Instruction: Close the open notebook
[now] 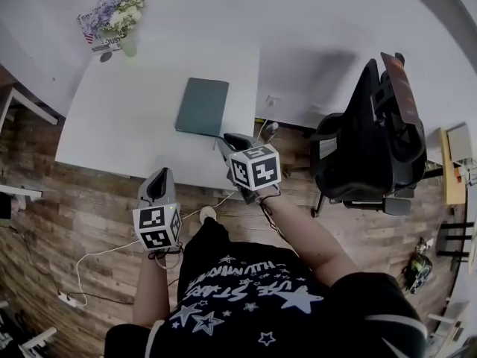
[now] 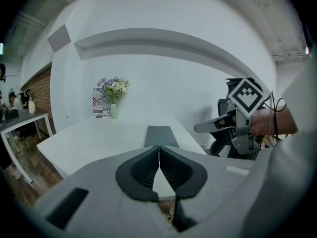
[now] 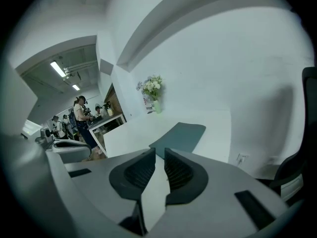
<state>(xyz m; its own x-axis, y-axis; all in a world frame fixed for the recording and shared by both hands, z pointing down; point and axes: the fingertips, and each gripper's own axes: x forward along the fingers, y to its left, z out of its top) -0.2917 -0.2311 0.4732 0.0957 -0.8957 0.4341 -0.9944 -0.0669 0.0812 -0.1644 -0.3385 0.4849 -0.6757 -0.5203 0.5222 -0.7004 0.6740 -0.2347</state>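
**Q:** Fig. A, head view: where does the notebook [image 1: 203,107] lie relative to the two grippers?

**A:** Flat on the white table [image 1: 127,118], ahead of both; its long axis runs away from the person, roughly in line with the way the jaws point; its near short edge faces the right gripper [image 1: 234,142], which is plainly the nearer of the two; the left gripper [image 1: 159,177] sits further to the left, off the table's near edge and over the wooden floor.

**Q:** Does either gripper touch it?

**A:** Neither; both gripper views show the dark cover out beyond the jaw tips, with bare table between; nothing stands in either pair of jaws.

**Q:** State of the jaws?

**A:** Left: tips pressed together, empty; right: a narrow slit between the pads, empty.

**Q:** And the notebook itself?

**A:** It reads as one flat slab, cover uppermost, no page showing; judged from that, it is already closed; any further reach would fall to the right hand, straight forward along the book's length.
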